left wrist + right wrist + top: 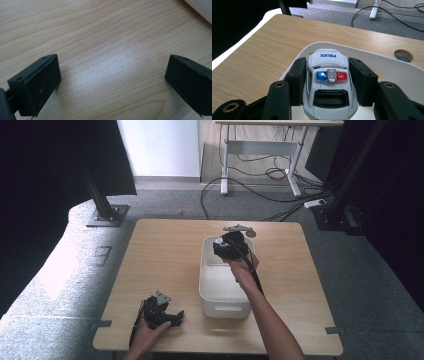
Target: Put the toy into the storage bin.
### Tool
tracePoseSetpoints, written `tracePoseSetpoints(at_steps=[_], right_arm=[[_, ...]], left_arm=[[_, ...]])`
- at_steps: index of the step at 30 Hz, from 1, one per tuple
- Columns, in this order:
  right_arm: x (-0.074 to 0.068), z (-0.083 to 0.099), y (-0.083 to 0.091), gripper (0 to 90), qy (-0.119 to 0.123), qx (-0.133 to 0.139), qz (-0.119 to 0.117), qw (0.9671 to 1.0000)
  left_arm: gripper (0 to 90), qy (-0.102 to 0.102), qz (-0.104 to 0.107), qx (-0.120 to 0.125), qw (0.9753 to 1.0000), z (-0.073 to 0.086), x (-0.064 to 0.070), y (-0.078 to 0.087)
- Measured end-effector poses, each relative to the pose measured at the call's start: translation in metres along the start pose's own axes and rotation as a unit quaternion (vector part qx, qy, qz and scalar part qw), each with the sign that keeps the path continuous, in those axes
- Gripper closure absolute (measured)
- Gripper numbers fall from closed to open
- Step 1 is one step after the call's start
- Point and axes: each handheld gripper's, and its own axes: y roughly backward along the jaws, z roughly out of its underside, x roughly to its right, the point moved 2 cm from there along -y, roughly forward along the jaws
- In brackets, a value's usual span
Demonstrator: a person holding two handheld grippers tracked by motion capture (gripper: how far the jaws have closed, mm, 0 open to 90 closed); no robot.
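The right gripper (pixel 328 82) pinches a toy police car (pixel 329 85) by its two sides, jaws pressed against the doors, and holds it over the far end of the white bin (pixel 222 292) that stands on the wooden table (pixel 160 255). The step in hand looks like placing the car into the bin. The next move probably calls for lowering it inside the rim and then spreading the jaws. The left gripper (pixel 112 80) rests near the table's front edge, jaws spread wide and pinching nothing.

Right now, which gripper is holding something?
The right gripper: its jaws clamp a toy police car over the white bin. The left gripper is open over bare table.
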Motion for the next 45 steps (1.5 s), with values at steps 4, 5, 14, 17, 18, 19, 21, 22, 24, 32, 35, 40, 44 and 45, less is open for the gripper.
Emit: tracePoseSetpoints(at_steps=[4, 5, 14, 17, 18, 19, 21, 22, 24, 32, 35, 40, 44, 45], right_arm=[[-0.004, 0.000, -0.005, 50.2, 0.002, -0.003, 0.001, 1.0000], [-0.004, 0.000, -0.006, 50.2, 0.002, -0.004, 0.002, 1.0000], [-0.011, -0.005, -0.012, 50.2, 0.003, -0.007, -0.001, 1.0000], [-0.014, -0.007, -0.014, 50.2, 0.006, -0.007, -0.001, 1.0000], [-0.015, -0.007, -0.015, 50.2, 0.006, -0.007, 0.000, 1.0000], [-0.015, -0.008, -0.016, 50.2, 0.007, -0.008, 0.000, 0.9999], [-0.016, -0.008, -0.018, 50.2, 0.007, -0.008, 0.001, 0.9999], [-0.016, -0.007, -0.019, 50.2, 0.006, -0.009, 0.001, 0.9999], [-0.015, -0.007, -0.021, 50.1, 0.006, -0.012, 0.002, 0.9999], [-0.016, -0.005, -0.029, 50.2, 0.005, -0.019, 0.005, 0.9998], [-0.014, -0.004, -0.033, 50.2, 0.003, -0.025, 0.006, 0.9997], [-0.011, -0.004, -0.038, 50.2, 0.002, -0.034, 0.010, 0.9994], [-0.010, -0.002, -0.042, 50.2, 0.000, -0.041, 0.011, 0.9991], [-0.010, -0.002, -0.043, 50.2, 0.000, -0.042, 0.011, 0.9990]], left_arm=[[0.3, 0.000, 0.000, 0.000, 1.0000, 0.000, 0.000, 0.000], [0.3, 0.000, 0.000, 0.000, 1.0000, 0.000, 0.000, 0.000], [0.3, -0.001, 0.001, -0.001, 1.0000, 0.000, 0.000, 0.000], [0.3, -0.001, 0.000, 0.000, 1.0000, 0.000, 0.000, 0.000], [0.3, -0.001, 0.001, 0.000, 1.0000, 0.001, 0.000, 0.000], [0.3, -0.001, 0.001, 0.000, 1.0000, 0.001, 0.000, 0.000], [0.3, 0.000, 0.001, 0.000, 1.0000, 0.001, 0.001, 0.001], [0.3, -0.001, 0.001, 0.000, 1.0000, 0.001, 0.001, 0.001], [0.3, -0.001, 0.001, 0.000, 1.0000, 0.001, 0.001, 0.001], [0.3, -0.001, 0.001, 0.000, 1.0000, 0.001, 0.001, 0.001], [0.3, -0.001, 0.001, 0.000, 1.0000, 0.001, 0.001, 0.001], [0.3, -0.001, 0.001, 0.000, 1.0000, 0.001, 0.001, 0.001], [0.4, -0.001, 0.001, 0.000, 1.0000, 0.001, 0.001, 0.001], [0.3, -0.001, 0.001, 0.000, 1.0000, 0.001, 0.001, 0.001]])
